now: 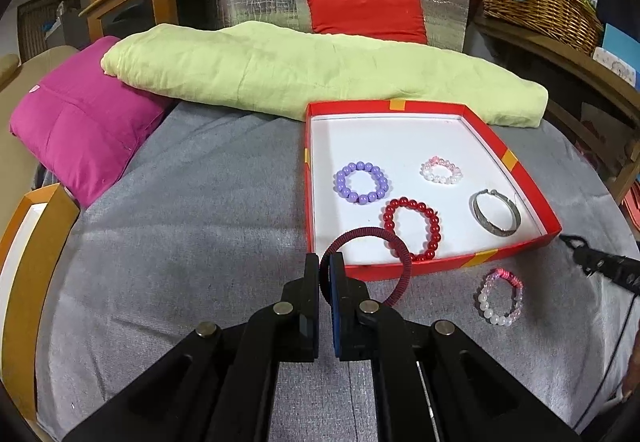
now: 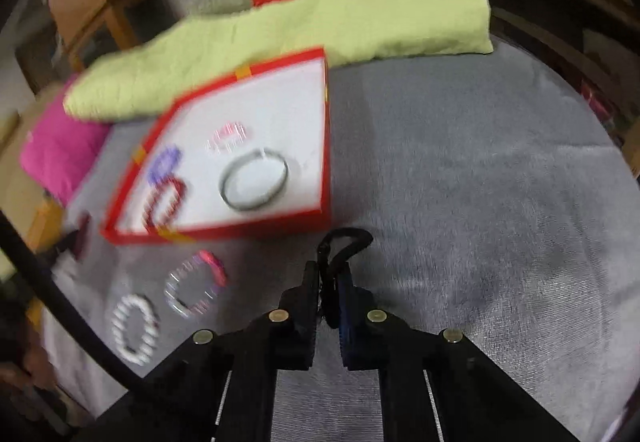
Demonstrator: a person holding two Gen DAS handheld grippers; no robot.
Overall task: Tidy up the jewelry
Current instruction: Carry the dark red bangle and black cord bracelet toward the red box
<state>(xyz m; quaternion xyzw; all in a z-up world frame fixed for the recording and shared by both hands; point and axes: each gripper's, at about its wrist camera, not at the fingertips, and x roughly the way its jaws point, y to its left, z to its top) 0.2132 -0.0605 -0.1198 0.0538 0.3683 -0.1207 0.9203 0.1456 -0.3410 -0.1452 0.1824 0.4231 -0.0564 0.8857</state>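
A red box [image 1: 516, 166] with a white floor lies on the grey cloth. In it are a purple bead bracelet [image 1: 362, 183], a pink-white bead bracelet [image 1: 441, 171], a red bead bracelet [image 1: 412, 228] and a silver bangle [image 1: 496, 212]. My left gripper [image 1: 327, 262] is shut on a dark red hair tie [image 1: 402, 258] and holds it over the box's near edge. A pink-white bracelet [image 1: 501, 297] lies on the cloth right of it. My right gripper [image 2: 329, 272] is shut on a black hair tie [image 2: 344, 242] just in front of the box [image 2: 326, 146]. A white bead bracelet [image 2: 134, 328] lies at the left.
A folded green cloth [image 1: 304, 70] and a magenta cushion [image 1: 76, 126] lie behind the box. A wicker basket [image 1: 536, 2] stands at the back right. An orange-edged box [image 1: 28, 242] sits at the left. The right wrist view is blurred.
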